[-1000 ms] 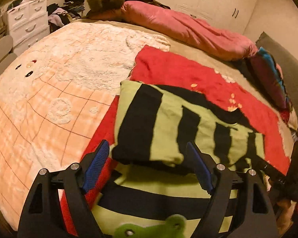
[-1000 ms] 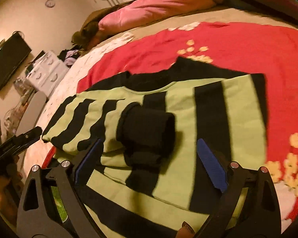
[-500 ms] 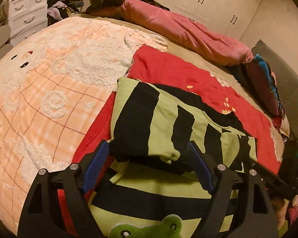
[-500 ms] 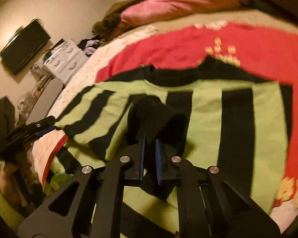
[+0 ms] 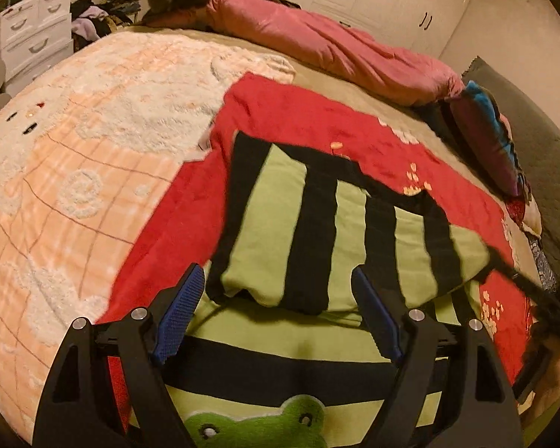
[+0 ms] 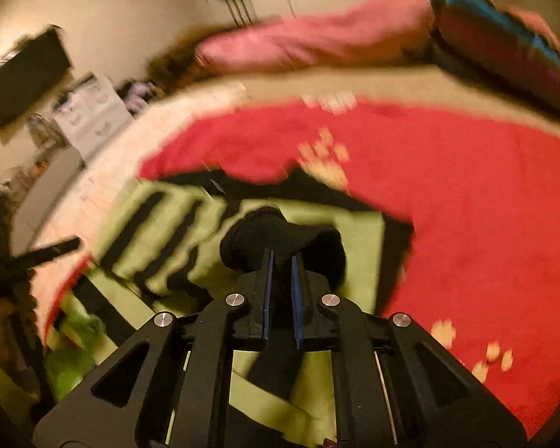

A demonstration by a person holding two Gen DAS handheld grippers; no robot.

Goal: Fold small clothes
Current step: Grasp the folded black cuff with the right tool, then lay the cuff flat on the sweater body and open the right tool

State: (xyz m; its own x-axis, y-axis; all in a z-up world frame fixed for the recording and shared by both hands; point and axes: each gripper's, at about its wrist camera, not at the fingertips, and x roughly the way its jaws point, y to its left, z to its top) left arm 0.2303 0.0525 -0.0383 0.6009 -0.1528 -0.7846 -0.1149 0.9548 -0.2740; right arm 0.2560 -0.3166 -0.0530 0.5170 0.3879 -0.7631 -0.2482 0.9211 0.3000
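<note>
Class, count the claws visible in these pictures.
2. The left claw sits open over the striped sweater; the right claw is shut on its black cuff.

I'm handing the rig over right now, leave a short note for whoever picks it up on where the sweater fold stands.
Right gripper: shut on the black cuff of the striped sweater, sleeve lifted; this view is blurred.
Left gripper: open, holding nothing, fingers either side of the folded edge nearest it.
Sweater lies on the red blanket on the bed, frog patch at the near hem.
Done: one side looks folded over the body.
Left: lay the held sleeve across, likely fold the body once more, then smooth.
</note>
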